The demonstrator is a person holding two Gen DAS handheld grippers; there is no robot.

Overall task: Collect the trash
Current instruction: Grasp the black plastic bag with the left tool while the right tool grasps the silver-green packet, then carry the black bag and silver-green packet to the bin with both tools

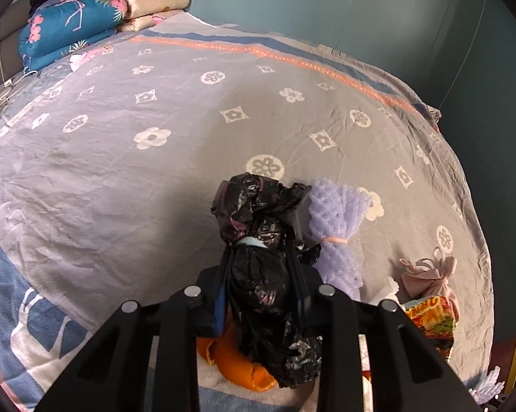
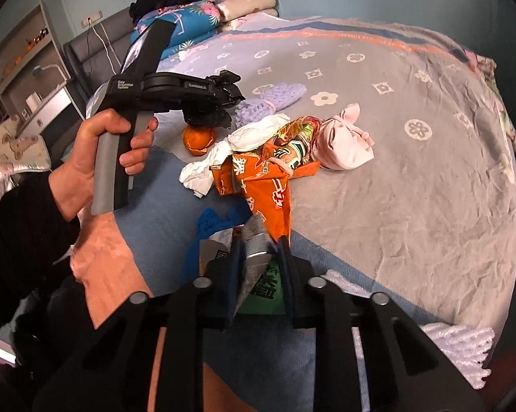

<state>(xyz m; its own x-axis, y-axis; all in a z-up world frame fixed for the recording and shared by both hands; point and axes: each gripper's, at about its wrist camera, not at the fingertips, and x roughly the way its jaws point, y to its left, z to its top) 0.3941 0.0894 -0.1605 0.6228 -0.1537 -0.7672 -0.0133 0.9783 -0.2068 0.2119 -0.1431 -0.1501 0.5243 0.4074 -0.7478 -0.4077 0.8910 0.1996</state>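
Right now I am working over a bed (image 1: 127, 158) spread with a grey flowered cover, and the trash lies in a loose pile near its closest edge. My left claw (image 1: 263, 274) is clamped on a crumpled black plastic bag (image 1: 258, 213), which stands up between its pads above an orange peel (image 1: 230, 360). My right claw (image 2: 259, 261) is clamped on a silver and green wrapper (image 2: 256, 274) at the near end of that pile. To do this well, I judge each grip should stay firm while I lift straight up, so nothing drags its neighbours along. Beyond the wrapper lie an orange snack packet (image 2: 261, 185), white tissue (image 2: 206, 168) and a knotted pink bag (image 2: 343, 144); lilac foam netting (image 1: 333, 226) sits just beside the black bag. Folded quilts (image 1: 72, 27) are stacked well away at the headboard. Nothing blocks either lift.
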